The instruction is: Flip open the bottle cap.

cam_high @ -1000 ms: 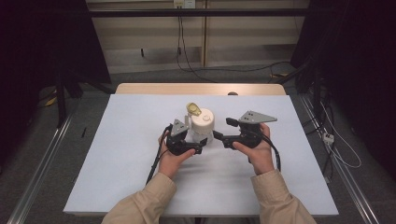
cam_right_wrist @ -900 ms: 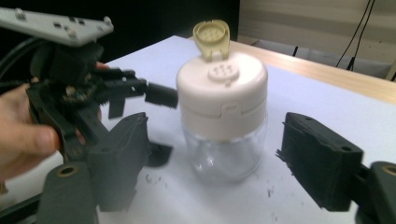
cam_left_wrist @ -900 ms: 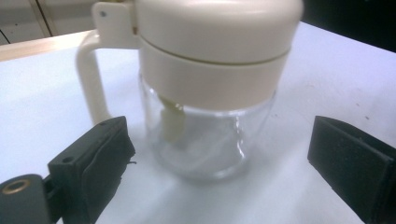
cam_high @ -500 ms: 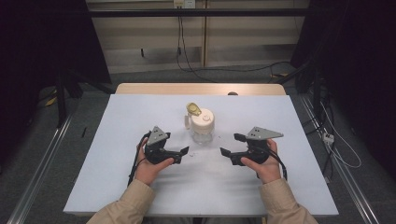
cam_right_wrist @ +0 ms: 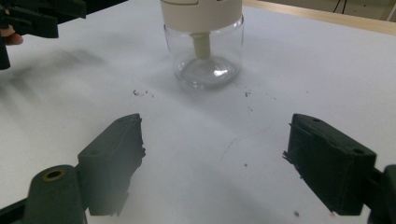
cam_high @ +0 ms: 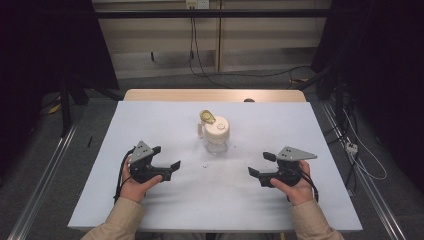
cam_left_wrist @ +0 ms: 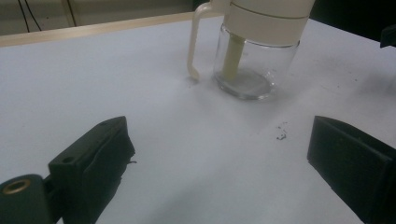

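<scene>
Pulled both tongs back toward the counter's near edge and further apart sideways since half a second ago. My left tongs sit toward the near-left corner, jaws apart, empty. My right tongs toward the near-right, jaws apart, empty. Jar stands upright mid-counter beyond them, untouched, cream lid on, flap up.
</scene>
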`<state>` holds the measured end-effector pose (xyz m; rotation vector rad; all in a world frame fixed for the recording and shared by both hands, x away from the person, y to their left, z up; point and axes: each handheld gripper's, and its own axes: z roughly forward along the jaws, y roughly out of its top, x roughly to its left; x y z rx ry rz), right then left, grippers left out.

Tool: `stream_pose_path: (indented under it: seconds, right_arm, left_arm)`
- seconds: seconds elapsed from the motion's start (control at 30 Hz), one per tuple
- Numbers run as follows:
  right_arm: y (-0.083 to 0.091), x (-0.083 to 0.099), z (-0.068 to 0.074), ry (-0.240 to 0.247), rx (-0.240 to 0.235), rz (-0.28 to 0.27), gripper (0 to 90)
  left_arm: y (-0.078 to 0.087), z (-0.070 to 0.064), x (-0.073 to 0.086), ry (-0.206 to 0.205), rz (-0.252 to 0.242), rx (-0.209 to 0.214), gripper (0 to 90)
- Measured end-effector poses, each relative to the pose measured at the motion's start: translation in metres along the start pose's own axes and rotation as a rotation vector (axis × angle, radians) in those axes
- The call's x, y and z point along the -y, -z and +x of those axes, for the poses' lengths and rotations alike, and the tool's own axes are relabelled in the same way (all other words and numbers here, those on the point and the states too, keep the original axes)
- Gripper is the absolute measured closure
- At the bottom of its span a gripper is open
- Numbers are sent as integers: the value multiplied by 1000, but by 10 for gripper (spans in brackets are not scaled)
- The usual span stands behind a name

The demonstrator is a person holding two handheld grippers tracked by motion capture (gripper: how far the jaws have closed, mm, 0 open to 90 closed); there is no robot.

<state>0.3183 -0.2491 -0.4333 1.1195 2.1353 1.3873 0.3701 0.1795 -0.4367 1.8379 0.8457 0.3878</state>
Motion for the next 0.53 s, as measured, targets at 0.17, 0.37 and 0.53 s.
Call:
stream_pose_path:
  seconds: [0.17, 0.37, 0.53]
  right_arm:
    - [7, 9, -1, 4, 8, 20, 178]
    - [10, 18, 1, 16, 17, 43, 177]
    - [10, 18, -2, 10, 25, 38, 176]
  left_arm:
    - [16, 6, 9, -1, 17, -4, 59]
    - [30, 15, 17, 3, 18, -14, 59]
    - [32, 17, 17, 17, 11, -17, 60]
